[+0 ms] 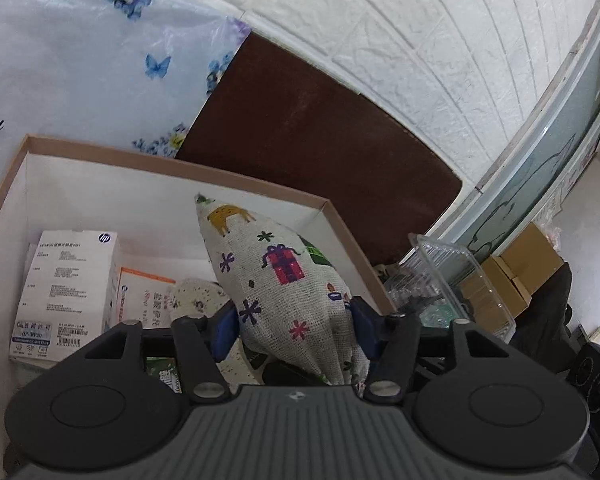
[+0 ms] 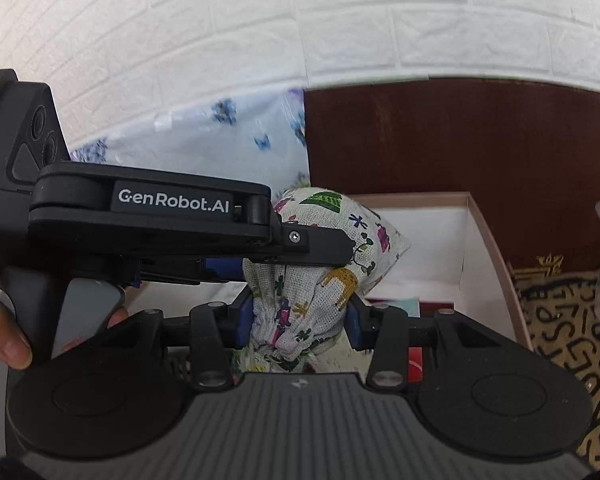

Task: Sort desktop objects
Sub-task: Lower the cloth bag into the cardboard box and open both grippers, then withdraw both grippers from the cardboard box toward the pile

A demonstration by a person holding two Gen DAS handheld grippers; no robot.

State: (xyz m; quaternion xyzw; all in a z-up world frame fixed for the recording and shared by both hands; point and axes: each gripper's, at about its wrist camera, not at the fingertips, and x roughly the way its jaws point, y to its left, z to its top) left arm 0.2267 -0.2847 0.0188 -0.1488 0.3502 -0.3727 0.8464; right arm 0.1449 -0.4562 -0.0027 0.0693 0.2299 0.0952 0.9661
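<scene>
A printed cloth pouch (image 1: 276, 280) with animal and gift patterns is held over the open cardboard box (image 1: 100, 152). My left gripper (image 1: 294, 330) is shut on the pouch near its gathered end. My right gripper (image 2: 300, 322) is shut on the same pouch (image 2: 320, 276) lower down. The left gripper's body (image 2: 172, 220) crosses the right wrist view from the left, its finger touching the pouch. Inside the box lie a white HP carton (image 1: 68, 292), an orange and white packet (image 1: 144, 296) and a speckled item (image 1: 196, 294).
The box's right wall (image 2: 488, 264) borders a dark brown mat (image 1: 320, 140). A clear plastic clamshell (image 1: 448, 280) and brown cartons (image 1: 516, 272) sit to the right. A floral sheet (image 1: 80, 60) lies behind the box. A white brick wall (image 2: 300, 20) stands at the back.
</scene>
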